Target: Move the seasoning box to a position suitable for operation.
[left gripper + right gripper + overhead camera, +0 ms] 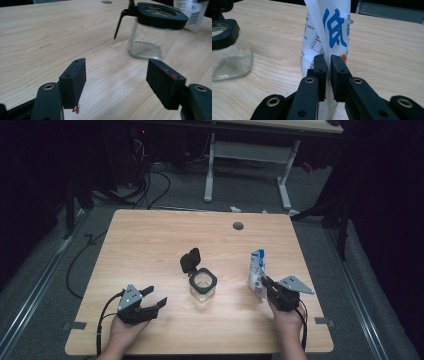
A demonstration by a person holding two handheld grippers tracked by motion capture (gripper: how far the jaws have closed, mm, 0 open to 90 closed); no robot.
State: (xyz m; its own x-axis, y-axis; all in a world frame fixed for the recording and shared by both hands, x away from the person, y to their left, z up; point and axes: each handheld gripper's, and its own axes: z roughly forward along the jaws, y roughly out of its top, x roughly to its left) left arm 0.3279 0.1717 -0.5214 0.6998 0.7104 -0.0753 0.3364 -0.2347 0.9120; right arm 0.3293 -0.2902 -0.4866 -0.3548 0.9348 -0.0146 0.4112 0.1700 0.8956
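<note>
Your right gripper [328,75] is pinched nearly shut on the thin side seam of the white pouch [257,270], and that grip is probably what keeps the bag standing upright at the right side of the table [150,240]; holding the flat seam rather than the soft body likely gives you control for a tilt toward the jar. The pouch is white with large blue characters and small printed panels, its top creased. Your left gripper [116,82] hangs spread wide with nothing between its 2 pads, low over the wood at the near left, aimed at the glass jar [202,289] as if ready to steady it. The jar sits near the table's middle, well apart from both grippers: clear, square-shouldered glass, looking empty, with a black collar and its black hinged lid [190,260] flipped up and back, so the mouth is open toward the pouch. A small red fleck shows on each left pad [77,82].
</note>
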